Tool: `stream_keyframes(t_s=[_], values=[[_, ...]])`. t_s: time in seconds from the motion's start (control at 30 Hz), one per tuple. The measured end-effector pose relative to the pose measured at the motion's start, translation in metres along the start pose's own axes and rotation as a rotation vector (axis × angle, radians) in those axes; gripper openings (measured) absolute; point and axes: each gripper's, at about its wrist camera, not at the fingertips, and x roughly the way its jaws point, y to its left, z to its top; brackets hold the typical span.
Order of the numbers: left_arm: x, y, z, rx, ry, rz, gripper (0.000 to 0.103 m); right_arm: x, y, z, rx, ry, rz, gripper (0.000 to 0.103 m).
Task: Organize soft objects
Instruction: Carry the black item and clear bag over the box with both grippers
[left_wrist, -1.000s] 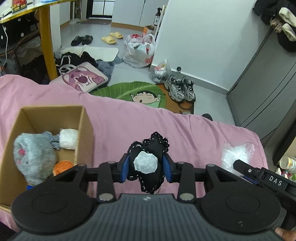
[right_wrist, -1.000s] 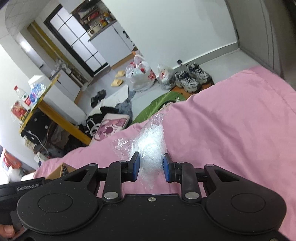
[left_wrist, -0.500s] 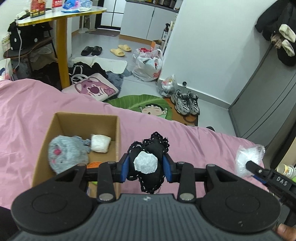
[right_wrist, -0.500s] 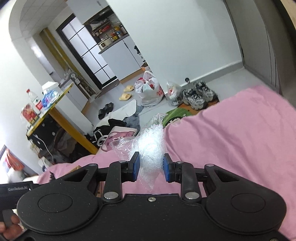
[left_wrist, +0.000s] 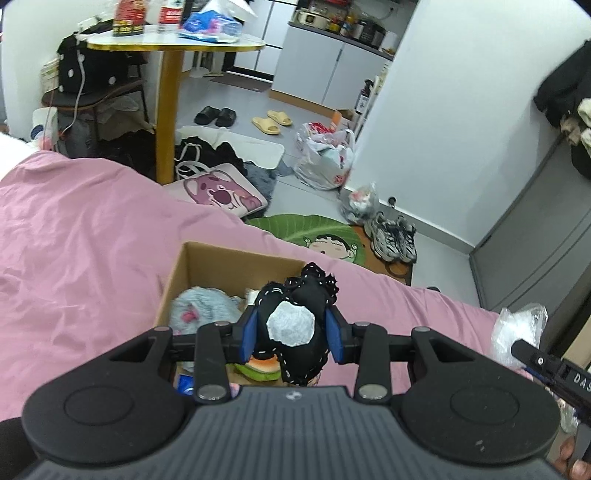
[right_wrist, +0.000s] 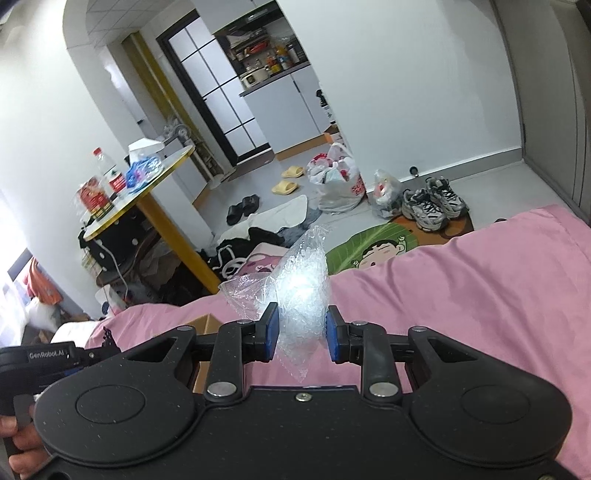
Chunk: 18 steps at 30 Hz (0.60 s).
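My left gripper (left_wrist: 291, 334) is shut on a black plush toy (left_wrist: 295, 302) with white stitching and a grey-white patch, held above the near right part of an open cardboard box (left_wrist: 221, 262) on the pink bedspread (left_wrist: 85, 240). Inside the box lie a grey fluffy toy (left_wrist: 207, 306) and a soft burger-like toy (left_wrist: 262, 365). My right gripper (right_wrist: 301, 334) is shut on a clear bag of white filling (right_wrist: 301, 291), lifted off the bed; the same bag (left_wrist: 517, 328) shows at the right edge of the left wrist view. A corner of the box (right_wrist: 201, 325) peeks out left of the right gripper.
Beyond the bed edge the floor holds a green cartoon mat (left_wrist: 317, 232), sneakers (left_wrist: 393, 236), plastic bags (left_wrist: 325, 158), slippers (left_wrist: 273, 122), a pink bear cushion (left_wrist: 218, 192) and a yellow-legged table (left_wrist: 170, 110). A grey wardrobe (left_wrist: 535, 221) stands right. A hand (right_wrist: 18, 450) grips the left gripper's handle.
The left gripper with the black toy has moved left and over the box, which was off to its left before. The right gripper has lifted the clear bag up off the bedspread.
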Motion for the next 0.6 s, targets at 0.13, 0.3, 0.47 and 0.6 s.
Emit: stream_keyframes(t_s=[0.13,0.3,0.47,0.6], values=[[0.001,0.016,0.001,-0.029,-0.002,0.003,0.038,0.001,0.012,-0.005,-0.01,0.009,-0.003,0.026],[0.004,0.03,0.002,-0.046,0.013,-0.003,0.038,0.001,0.029,-0.009,-0.013,0.017,0.001,0.026],[0.007,0.044,0.001,-0.062,0.026,-0.017,0.038,0.005,0.047,-0.013,-0.022,0.022,0.015,0.026],[0.013,0.054,0.0,-0.073,0.046,-0.025,0.038,0.012,0.062,-0.015,-0.033,0.036,0.031,0.026]])
